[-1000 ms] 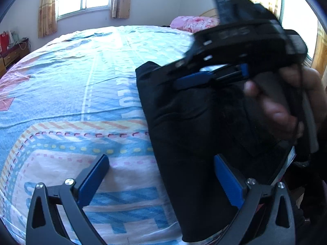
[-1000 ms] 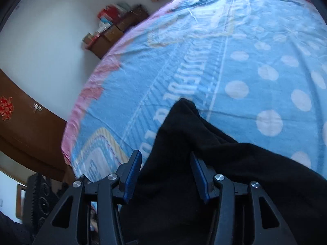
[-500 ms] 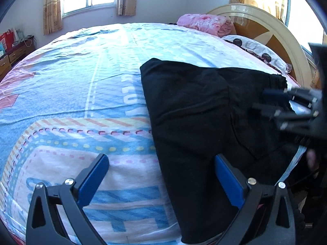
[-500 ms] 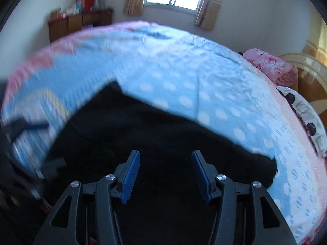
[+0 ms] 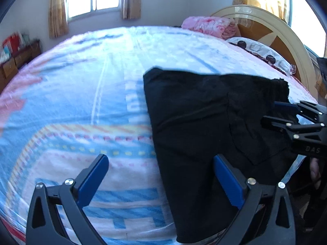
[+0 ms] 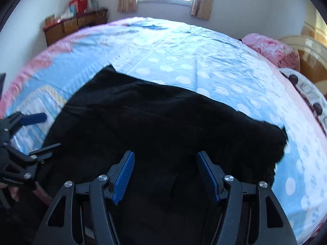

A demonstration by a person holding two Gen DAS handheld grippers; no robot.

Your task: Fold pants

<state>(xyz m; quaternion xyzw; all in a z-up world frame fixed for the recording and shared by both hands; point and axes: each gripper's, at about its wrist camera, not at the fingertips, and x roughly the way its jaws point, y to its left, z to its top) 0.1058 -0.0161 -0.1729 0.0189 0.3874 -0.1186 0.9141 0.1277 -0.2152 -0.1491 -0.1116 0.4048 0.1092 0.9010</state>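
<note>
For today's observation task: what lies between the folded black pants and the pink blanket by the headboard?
Only bedsheet, blue with white dots; nothing else sits between the pants and the pink blanket. The right wrist view shows it best.

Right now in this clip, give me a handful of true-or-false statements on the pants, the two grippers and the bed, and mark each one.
1. The black pants lie on the patterned bedsheet. True.
2. The left gripper is shut on the pants. False: its fingers stand wide apart and hold nothing.
3. The right gripper is open above the dark cloth. True.
4. The pants are bright red. False: they are black.
5. A pink blanket sits near the headboard. True.
</note>
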